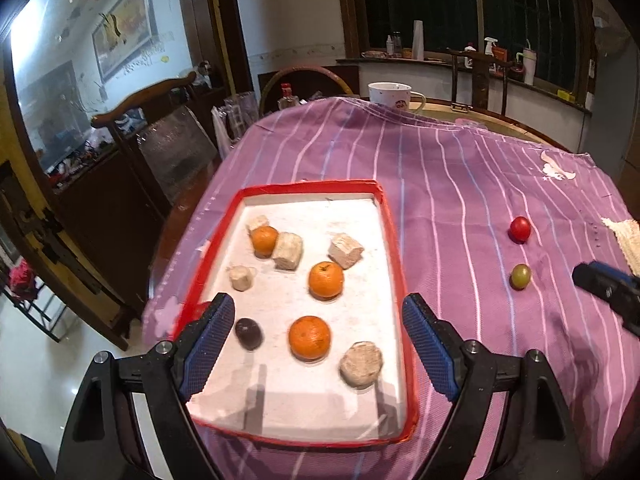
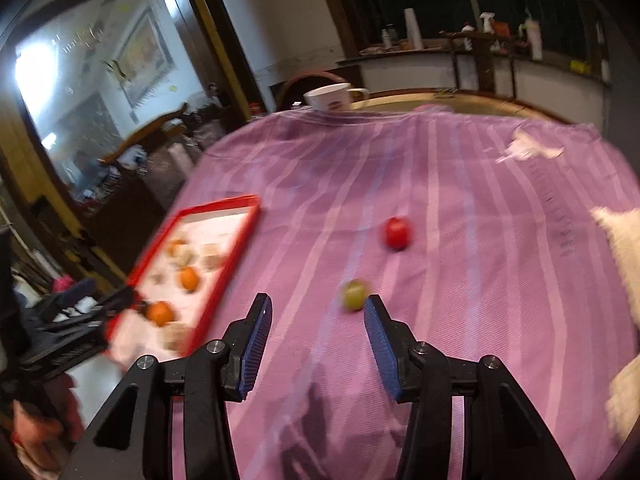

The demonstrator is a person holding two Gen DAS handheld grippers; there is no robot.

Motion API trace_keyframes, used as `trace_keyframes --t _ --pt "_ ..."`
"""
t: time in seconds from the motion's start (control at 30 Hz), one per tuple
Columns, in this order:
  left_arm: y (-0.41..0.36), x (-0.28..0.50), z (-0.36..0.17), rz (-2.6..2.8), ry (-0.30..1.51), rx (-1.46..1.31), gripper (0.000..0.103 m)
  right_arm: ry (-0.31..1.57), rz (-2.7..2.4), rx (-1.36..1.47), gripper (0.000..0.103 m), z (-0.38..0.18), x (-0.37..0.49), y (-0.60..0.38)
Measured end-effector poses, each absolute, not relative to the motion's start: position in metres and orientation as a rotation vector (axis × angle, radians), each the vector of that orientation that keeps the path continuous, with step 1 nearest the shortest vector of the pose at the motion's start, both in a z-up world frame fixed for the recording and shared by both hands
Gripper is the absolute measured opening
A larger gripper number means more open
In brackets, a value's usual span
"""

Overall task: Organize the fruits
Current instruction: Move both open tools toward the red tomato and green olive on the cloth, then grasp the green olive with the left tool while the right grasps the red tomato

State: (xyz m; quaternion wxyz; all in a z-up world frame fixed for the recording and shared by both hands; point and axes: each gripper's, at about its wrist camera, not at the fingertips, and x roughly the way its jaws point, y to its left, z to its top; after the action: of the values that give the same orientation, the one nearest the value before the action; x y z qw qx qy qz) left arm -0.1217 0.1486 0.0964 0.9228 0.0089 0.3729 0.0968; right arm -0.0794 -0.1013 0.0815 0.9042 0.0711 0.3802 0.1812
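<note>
The step in hand appears to be collection of the loose fruit into the red-rimmed tray, which lies on the purple striped cloth. The tray already holds three oranges, one of them nearest at, a dark round fruit and several pale chunks. Two fruits remain on the cloth, well apart from the tray: a green grape and a red fruit. The right gripper has its jaws spread and empty, with the grape just ahead of the right fingertip. The left gripper hovers over the tray, jaws spread, holding nothing. The next move likely calls for centring the right jaws around the grape, then closing gently to avoid crushing it.
</note>
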Motion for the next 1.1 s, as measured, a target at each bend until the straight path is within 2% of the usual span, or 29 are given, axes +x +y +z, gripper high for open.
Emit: trace_keyframes --t 0.23,0.5,0.6,0.7,1.1 --pt "0.131 -0.111 0.088 0.102 0.788 -0.023 0.085 0.857 0.321 0.092 0.052 0.058 -0.012 -0.114" --pt "0.119 -0.101 0.08 0.071 0.831 -0.017 0.085 0.877 0.293 -0.018 0.054 0.027 0.042 -0.085" --pt "0.105 -0.091 0.076 0.027 0.851 -0.008 0.085 0.872 0.267 -0.045 0.05 0.022 0.046 -0.083" --pt "0.088 -0.08 0.071 -0.021 0.875 0.005 0.085 0.868 0.258 -0.033 0.036 0.02 0.048 -0.092" --pt "0.01 -0.016 0.022 -0.211 0.999 0.054 0.085 0.82 0.32 0.095 0.036 0.04 0.029 -0.131"
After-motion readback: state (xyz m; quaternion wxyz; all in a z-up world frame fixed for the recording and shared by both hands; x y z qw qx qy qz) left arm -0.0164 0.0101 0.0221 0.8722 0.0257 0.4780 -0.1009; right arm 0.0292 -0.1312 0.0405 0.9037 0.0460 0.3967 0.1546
